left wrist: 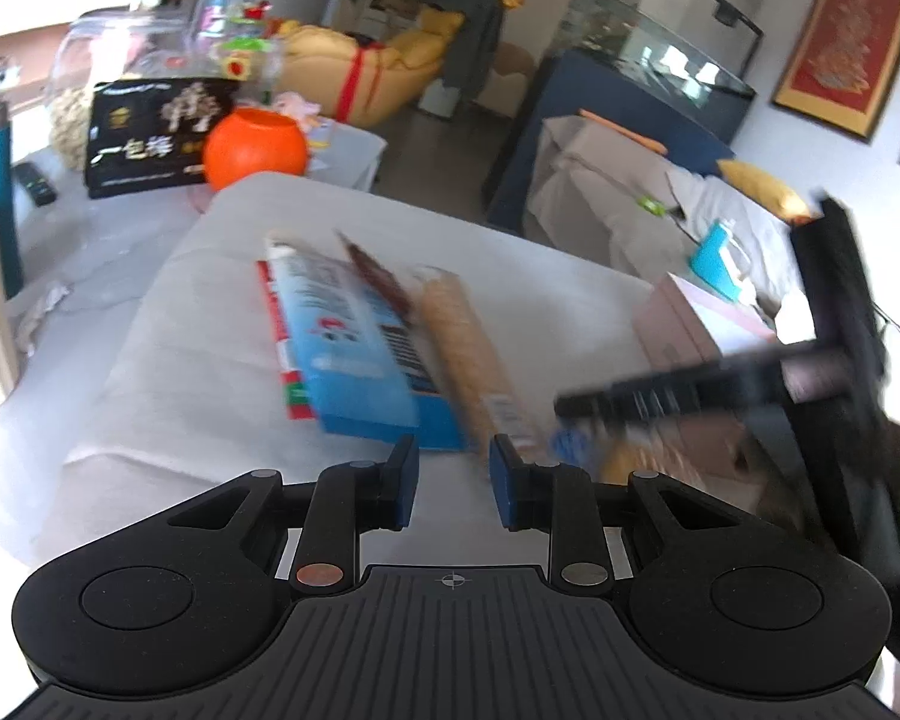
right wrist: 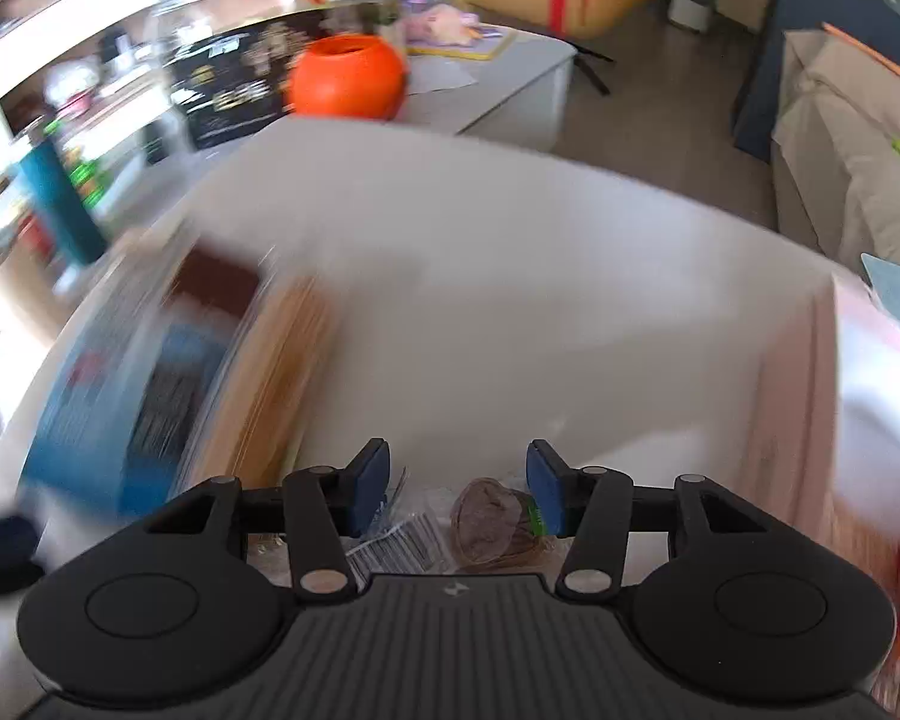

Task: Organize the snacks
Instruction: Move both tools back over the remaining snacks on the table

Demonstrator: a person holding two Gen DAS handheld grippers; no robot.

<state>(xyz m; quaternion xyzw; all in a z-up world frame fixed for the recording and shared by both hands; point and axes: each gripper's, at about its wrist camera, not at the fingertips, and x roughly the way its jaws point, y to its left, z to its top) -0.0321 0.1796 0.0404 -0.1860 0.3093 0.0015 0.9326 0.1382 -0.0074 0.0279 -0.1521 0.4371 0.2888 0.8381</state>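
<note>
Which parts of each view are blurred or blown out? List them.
Left wrist view: the right tongs smear across the right side, the blue box is soft, window glare top left. Right wrist view: heavy motion blur over the blue box; only the tongs stay sharp.

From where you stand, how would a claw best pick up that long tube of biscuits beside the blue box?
Probably around the biscuit tube's middle, coming down from above with the pads across its narrow width. It lies flat against the blue box, so a side approach is blocked there.
</note>
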